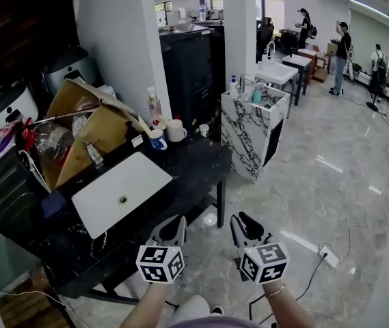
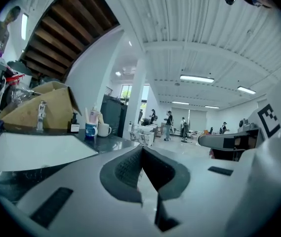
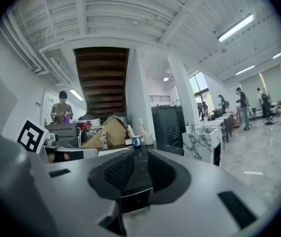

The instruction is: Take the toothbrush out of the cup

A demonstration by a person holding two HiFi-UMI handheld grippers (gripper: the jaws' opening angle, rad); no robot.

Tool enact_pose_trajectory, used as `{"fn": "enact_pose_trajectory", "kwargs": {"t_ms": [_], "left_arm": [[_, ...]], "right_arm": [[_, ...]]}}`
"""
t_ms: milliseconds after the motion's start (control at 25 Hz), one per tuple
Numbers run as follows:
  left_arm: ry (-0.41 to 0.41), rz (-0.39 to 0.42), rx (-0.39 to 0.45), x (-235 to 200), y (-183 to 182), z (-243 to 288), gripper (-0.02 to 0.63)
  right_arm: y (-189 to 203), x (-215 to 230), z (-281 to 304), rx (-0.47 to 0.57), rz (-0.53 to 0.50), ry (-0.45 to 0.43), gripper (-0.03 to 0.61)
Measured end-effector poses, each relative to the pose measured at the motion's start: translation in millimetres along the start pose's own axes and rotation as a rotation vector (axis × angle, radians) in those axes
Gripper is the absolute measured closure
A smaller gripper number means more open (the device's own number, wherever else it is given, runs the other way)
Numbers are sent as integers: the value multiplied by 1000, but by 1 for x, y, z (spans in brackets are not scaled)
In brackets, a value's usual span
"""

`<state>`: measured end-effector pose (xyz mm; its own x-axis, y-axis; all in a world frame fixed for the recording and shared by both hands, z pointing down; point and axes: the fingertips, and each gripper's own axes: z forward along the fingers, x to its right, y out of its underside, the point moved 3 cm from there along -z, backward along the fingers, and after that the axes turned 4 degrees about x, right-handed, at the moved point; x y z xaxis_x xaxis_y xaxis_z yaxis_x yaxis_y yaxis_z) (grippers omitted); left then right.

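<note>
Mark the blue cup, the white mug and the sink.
blue cup [image 1: 156, 142], head view, its blue side wall.
white mug [image 1: 176, 131], head view, its outer side.
sink [image 1: 134, 179], head view, bare basin floor.

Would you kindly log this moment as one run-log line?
phase: pre-reach | left gripper: shut, empty | right gripper: open, empty | blue cup: on counter, untouched

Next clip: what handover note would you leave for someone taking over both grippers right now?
Left gripper: shut, empty. Right gripper: jaws apart, empty. Both are held in front of the counter, short of it.
Toothbrush stands in the blue cup at the counter's back, beside a white mug.
Done: nothing yet.
Left: reach the cup, grip the toothbrush, lift it out.
</note>
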<state>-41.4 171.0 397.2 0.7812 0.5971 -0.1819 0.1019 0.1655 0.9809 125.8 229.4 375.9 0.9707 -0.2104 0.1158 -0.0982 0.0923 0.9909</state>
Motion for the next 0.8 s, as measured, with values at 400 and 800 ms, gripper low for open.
{"fn": "enact_pose_trajectory", "kwargs": {"t_ms": [400, 800], "left_arm": [[-27, 36, 9, -55, -11, 56, 614], [19, 43, 1, -128, -38, 164, 614]], "right_arm": [[15, 10, 77, -45, -31, -37, 422], [-5, 34, 223, -50, -81, -25, 422]]}}
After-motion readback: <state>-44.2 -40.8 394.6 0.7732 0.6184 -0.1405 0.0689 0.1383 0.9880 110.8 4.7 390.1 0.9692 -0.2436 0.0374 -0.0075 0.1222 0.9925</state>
